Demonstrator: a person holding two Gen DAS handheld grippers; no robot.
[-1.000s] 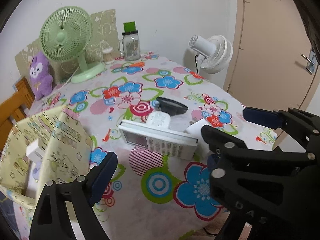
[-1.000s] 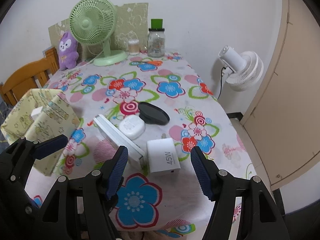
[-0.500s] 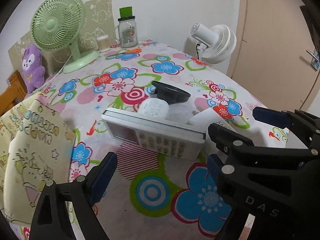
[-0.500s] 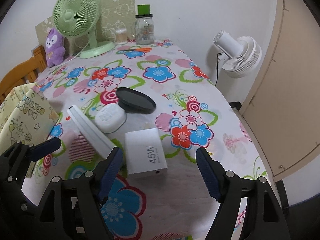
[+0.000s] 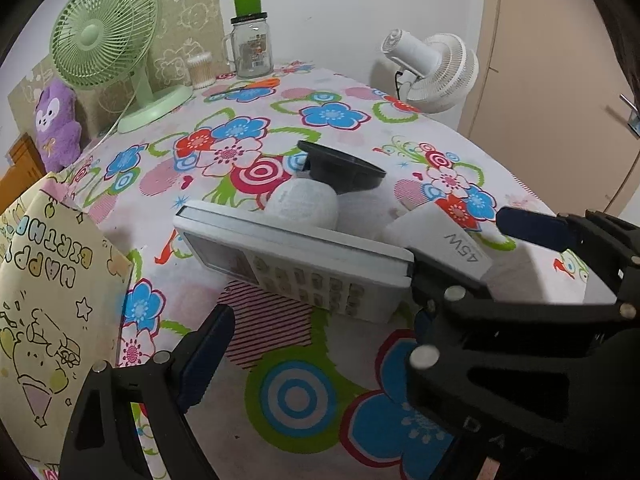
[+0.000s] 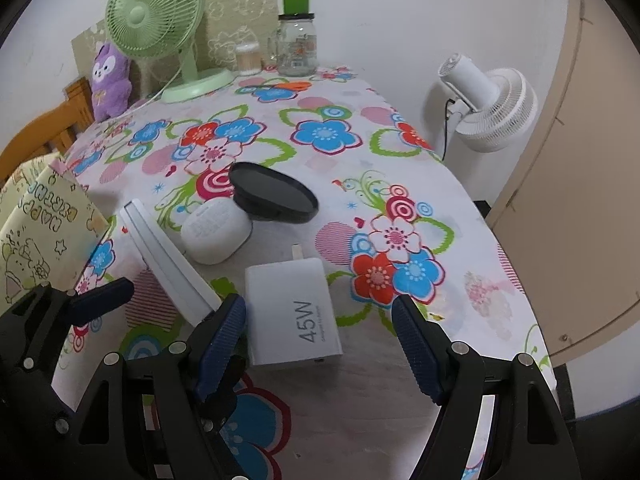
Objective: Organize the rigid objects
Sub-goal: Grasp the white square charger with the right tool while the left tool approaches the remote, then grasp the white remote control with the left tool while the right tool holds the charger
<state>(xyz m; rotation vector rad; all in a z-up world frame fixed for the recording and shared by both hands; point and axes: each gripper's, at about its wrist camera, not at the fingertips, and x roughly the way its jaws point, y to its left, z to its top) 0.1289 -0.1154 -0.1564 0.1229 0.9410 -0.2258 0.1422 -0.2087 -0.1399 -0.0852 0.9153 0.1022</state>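
A white remote control (image 5: 296, 264) lies on the flowered tablecloth (image 5: 280, 396), tilted against a rounded white gadget (image 5: 304, 204). Behind them sits a black round disc (image 5: 344, 168). My left gripper (image 5: 316, 340) hangs open just in front of the remote, with nothing between its fingers. In the right wrist view a white 45W charger (image 6: 292, 308) lies flat between the fingers of my open right gripper (image 6: 320, 336); the pads stand clear of it. The remote (image 6: 168, 256) runs along the right gripper's left finger (image 6: 220, 336).
A yellow patterned gift bag (image 5: 48, 292) stands at the left. At the back are a green fan (image 6: 156, 12), a purple plush (image 6: 108, 80), a glass jar (image 6: 298, 44) and a cotton swab tub (image 6: 248, 60). A white fan (image 6: 488, 100) stands past the table's right edge.
Both grippers have come down and closer to the objects. The right gripper's fingers have spread wider and now flank the charger.
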